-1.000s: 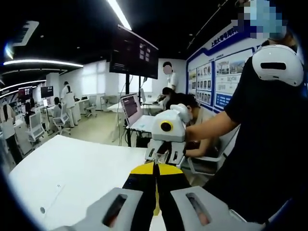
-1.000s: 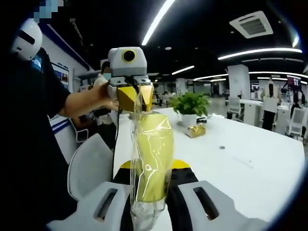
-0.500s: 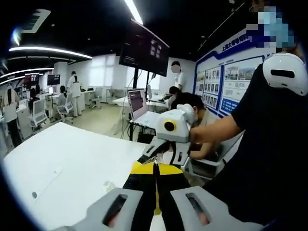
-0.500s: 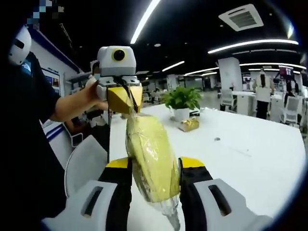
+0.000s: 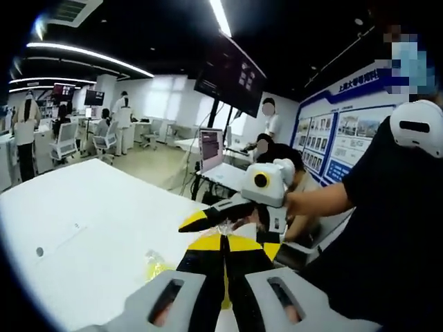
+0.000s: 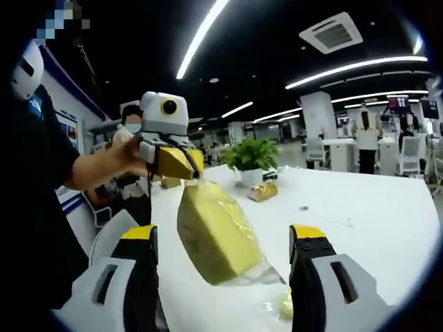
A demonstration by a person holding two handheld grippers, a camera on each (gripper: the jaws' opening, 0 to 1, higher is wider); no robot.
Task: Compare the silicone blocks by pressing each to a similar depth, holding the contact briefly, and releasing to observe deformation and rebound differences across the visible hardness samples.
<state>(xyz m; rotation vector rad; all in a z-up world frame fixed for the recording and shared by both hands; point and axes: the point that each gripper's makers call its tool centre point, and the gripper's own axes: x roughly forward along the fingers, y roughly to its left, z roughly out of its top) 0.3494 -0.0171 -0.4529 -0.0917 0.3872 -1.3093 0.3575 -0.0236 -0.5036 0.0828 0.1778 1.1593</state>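
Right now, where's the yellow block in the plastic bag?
In the right gripper view, the bagged yellow block hangs over the white table from the shut left claw, between the open right claw's jaws.

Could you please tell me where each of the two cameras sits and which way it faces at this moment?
Left gripper view: rides on the left tool, jaws shut, facing the right tool, the person's forearm and the white table.
Right gripper view: rides on the right tool, jaws wide open, facing the left tool, which dangles the yellow silicone block in clear plastic wrap.
Shared: the table, the dark-sleeved person; each sees the other tool.
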